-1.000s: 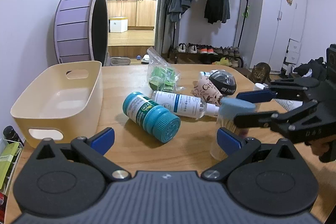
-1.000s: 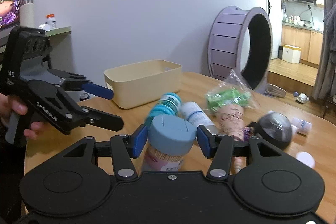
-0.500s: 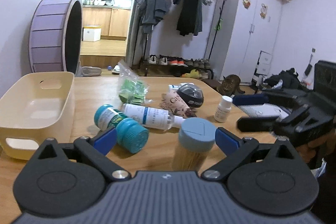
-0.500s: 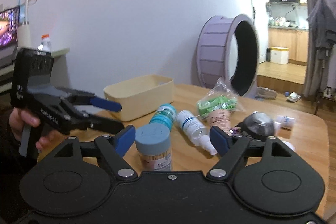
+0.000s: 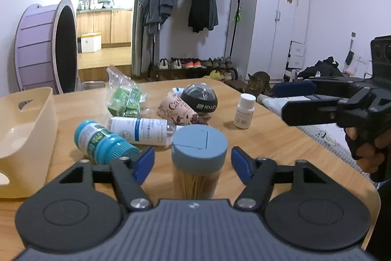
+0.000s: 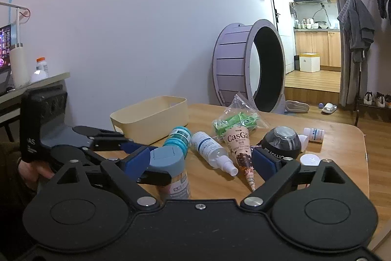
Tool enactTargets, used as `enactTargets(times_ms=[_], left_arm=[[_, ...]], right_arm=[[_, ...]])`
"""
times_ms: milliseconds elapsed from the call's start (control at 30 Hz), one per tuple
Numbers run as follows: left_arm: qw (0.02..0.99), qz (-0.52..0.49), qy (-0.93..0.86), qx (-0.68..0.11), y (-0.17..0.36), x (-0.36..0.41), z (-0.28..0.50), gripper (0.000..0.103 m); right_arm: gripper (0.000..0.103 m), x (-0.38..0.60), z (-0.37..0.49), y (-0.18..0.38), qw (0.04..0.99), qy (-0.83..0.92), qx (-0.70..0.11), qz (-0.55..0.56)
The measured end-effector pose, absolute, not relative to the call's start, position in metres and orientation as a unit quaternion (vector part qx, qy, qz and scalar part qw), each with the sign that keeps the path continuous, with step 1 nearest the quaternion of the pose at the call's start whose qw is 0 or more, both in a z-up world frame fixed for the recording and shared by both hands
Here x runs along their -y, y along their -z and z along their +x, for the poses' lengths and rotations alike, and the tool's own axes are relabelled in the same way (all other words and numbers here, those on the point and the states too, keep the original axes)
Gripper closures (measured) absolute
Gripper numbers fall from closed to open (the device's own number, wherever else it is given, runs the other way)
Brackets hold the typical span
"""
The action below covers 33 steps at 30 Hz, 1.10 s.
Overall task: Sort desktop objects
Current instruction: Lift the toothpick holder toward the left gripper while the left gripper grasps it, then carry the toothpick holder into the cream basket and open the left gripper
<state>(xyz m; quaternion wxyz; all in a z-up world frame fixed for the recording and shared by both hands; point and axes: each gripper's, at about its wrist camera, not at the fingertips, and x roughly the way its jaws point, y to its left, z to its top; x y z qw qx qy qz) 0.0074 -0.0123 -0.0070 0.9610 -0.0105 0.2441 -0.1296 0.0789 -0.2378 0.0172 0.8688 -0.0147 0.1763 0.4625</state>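
Wooden desk (image 5: 281, 138), and the left hand-held gripper (image 5: 193, 160) brackets the toothpick jar (image 5: 199, 158), spread, probably for basket (image 5: 36, 129) duty; right hand-held gripper (image 6: 200, 160) spread, empty.

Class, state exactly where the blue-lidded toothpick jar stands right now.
In the left wrist view the toothpick jar stands upright on the table, between the open left gripper fingers, just in front of the lying teal bottle and white spray bottle.

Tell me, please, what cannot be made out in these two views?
- Jar base: left wrist view, hidden behind the left tongs.
- Bin near end: left wrist view, cut off by the frame edge.
- White bottle label: left wrist view, too small to read.
- Jar label: right wrist view, partly covered by the tongs.
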Motion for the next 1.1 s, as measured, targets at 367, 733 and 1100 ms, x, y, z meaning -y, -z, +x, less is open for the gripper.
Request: enactTargets(times_ms=[367, 733, 1100], left_arm=[[0.967, -0.002, 0.132, -0.218, 0.006, 0.014, 0.005, 0.055], [0.987, -0.026, 0.032, -0.156, -0.053, -0.071, -0.013, 0.055], [0.977, -0.044, -0.099, -0.182, -0.049, -0.166, 0.004, 0.054]], right_arm=[[0.013, 0.234, 0.077, -0.022, 0.869, -0.466, -0.165, -0.009], [0.013, 0.205, 0.069, -0.027, 0.855, -0.496, -0.154, -0.006], [0.013, 0.186, 0.067, -0.019, 0.843, -0.51, -0.174, -0.021]])
